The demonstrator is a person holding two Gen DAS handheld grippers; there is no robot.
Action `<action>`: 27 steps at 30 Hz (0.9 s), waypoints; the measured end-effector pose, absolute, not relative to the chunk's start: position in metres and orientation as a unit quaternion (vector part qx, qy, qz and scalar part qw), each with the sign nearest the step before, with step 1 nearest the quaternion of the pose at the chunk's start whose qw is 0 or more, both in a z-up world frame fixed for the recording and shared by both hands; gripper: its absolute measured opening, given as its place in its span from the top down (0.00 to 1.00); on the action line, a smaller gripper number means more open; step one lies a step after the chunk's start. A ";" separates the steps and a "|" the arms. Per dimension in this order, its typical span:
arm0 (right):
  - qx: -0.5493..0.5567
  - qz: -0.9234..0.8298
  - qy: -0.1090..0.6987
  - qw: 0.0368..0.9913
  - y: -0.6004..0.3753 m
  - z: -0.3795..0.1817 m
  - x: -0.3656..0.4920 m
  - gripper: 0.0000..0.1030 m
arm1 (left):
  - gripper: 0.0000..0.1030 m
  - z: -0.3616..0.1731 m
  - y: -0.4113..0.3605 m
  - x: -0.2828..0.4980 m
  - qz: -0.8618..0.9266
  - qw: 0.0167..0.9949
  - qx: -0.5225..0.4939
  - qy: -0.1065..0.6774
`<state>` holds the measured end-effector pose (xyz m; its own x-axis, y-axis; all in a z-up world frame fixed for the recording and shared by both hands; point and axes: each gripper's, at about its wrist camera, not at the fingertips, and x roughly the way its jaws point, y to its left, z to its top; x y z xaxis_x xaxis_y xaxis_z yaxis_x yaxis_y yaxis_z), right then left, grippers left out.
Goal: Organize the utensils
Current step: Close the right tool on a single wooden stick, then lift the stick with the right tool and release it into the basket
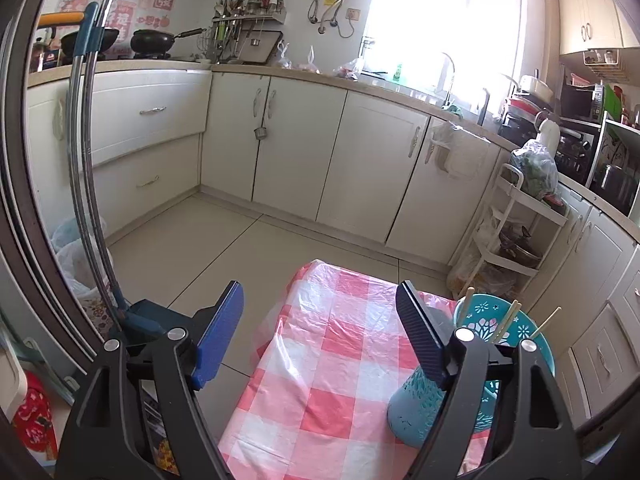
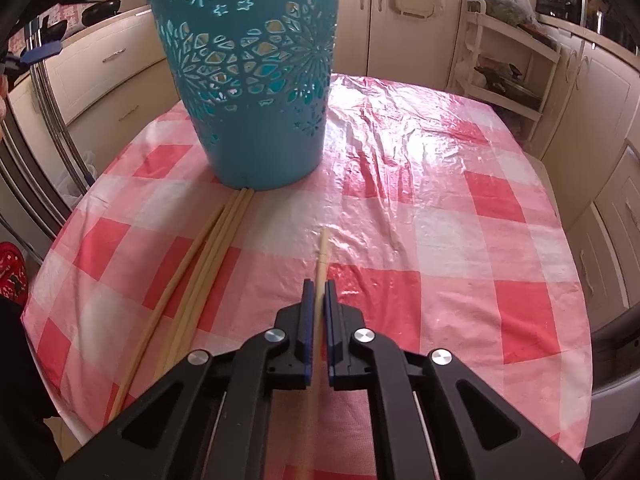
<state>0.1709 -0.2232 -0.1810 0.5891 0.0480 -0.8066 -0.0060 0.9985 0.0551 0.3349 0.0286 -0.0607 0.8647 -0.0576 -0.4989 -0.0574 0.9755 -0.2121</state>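
The right gripper (image 2: 319, 292) clamps one pale wooden chopstick (image 2: 321, 252) before the teal perforated plastic basket (image 2: 256, 92); the left gripper (image 1: 320, 312) gapes wide; wall posters' writing is unreadable.

Count of utensils and holders

One teal cutout basket (image 2: 256, 76) at upper centre on the bench (image 2: 460, 216); four loose chopsticks (image 2: 200, 276) at lower left; one chopstick (image 2: 321, 256) at centre; three chopstick ends (image 1: 512, 314) poke from the basket, lower right of the left wrist view.
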 end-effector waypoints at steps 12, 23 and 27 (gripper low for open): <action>0.158 0.106 0.335 0.923 -0.250 -0.062 0.142 0.95 | 0.25 -0.067 0.029 0.338 0.006 0.955 -0.112 0.273; 0.157 0.118 0.178 0.964 -0.223 0.036 0.233 0.95 | 0.24 -0.067 0.028 0.335 0.006 0.956 -0.115 0.269; 0.146 0.071 0.147 0.976 -0.216 0.035 0.272 0.95 | 0.23 -0.068 0.026 0.336 0.004 0.956 -0.114 0.271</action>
